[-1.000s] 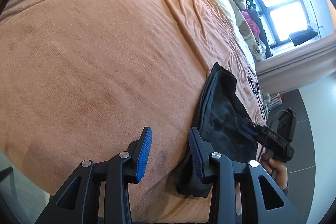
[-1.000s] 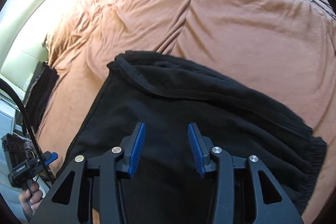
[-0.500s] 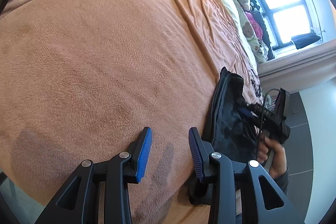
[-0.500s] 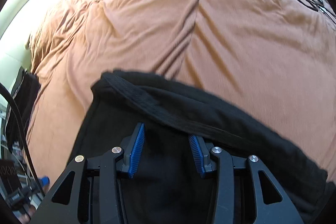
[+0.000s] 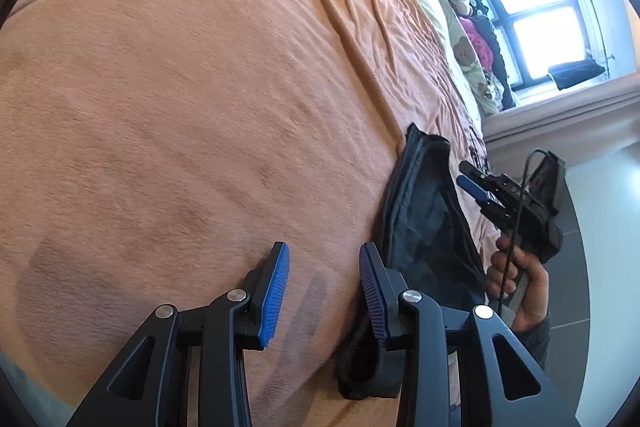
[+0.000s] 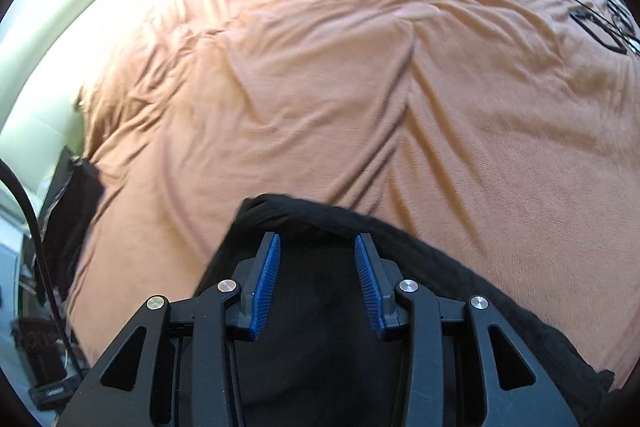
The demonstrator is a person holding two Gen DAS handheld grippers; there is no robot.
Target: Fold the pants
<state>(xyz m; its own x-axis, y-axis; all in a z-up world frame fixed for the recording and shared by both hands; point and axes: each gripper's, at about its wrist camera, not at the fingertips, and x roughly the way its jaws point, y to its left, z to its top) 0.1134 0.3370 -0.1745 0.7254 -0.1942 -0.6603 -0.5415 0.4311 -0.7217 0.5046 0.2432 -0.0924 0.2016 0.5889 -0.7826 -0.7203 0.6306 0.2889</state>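
Note:
The black pants [image 5: 424, 227] lie folded near the right edge of the orange blanket [image 5: 180, 87]. My left gripper [image 5: 322, 259] hovers open over bare blanket, just left of the pants, with nothing between its blue pads. A hand [image 5: 524, 291] holds my right gripper [image 5: 470, 175] above the pants' far part. In the right wrist view my right gripper [image 6: 317, 247] sits over the pants [image 6: 460, 287] close to their far folded edge. Its jaws are closing, with black cloth under the gap, but the pads do not press on it.
The blanket [image 6: 360, 87] spreads wide and wrinkled beyond the pants. Stuffed toys [image 5: 464, 47] and a window [image 5: 532, 7] are at the bed's far right side. A dark cloth [image 6: 76, 211] hangs at the bed's left edge, by a pale wall.
My right gripper has moved forward over the pants towards their far edge, so the cloth now sits lower in its view. The left gripper has hardly shifted.

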